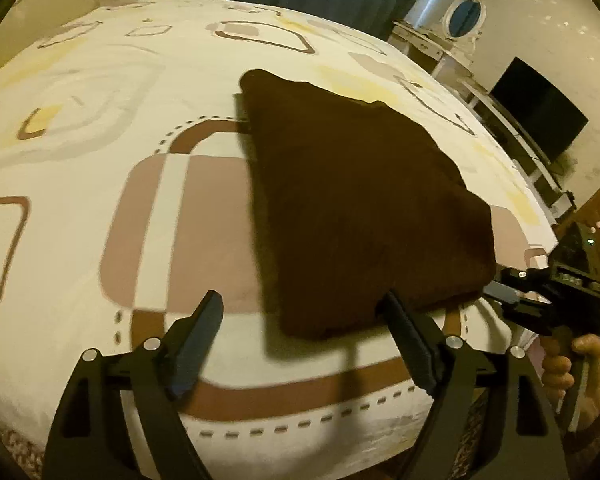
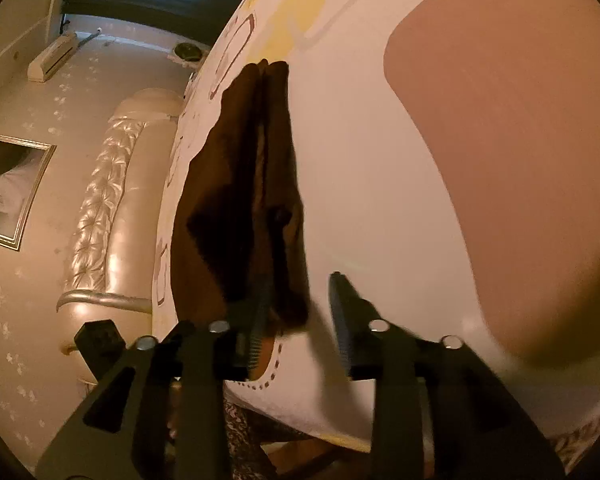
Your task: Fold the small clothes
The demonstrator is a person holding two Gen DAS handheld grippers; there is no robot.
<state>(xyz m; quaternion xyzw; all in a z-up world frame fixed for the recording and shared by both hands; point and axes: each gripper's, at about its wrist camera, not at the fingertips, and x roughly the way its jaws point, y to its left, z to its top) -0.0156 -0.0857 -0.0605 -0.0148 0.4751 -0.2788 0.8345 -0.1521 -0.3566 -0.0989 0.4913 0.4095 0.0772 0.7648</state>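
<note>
A dark brown folded garment (image 1: pixel 364 208) lies on the patterned bedsheet (image 1: pixel 100 128). In the left wrist view my left gripper (image 1: pixel 300 308) is open, its right finger (image 1: pixel 404 328) touching the garment's near edge and its left finger on bare sheet. My right gripper (image 1: pixel 516 300) comes in from the right at the garment's near right corner. In the right wrist view the camera is rolled on its side; my right gripper (image 2: pixel 300 300) is open, its left finger (image 2: pixel 260 300) pushed into the layers of the garment (image 2: pixel 236 184) and its right finger (image 2: pixel 340 300) beside them.
The bed's near edge (image 1: pixel 300 428) runs under my left gripper. A black TV (image 1: pixel 540 108) on a white stand and a round mirror (image 1: pixel 464 16) sit at the far right. A padded headboard (image 2: pixel 112 200) and a framed picture (image 2: pixel 8 188) show in the right wrist view.
</note>
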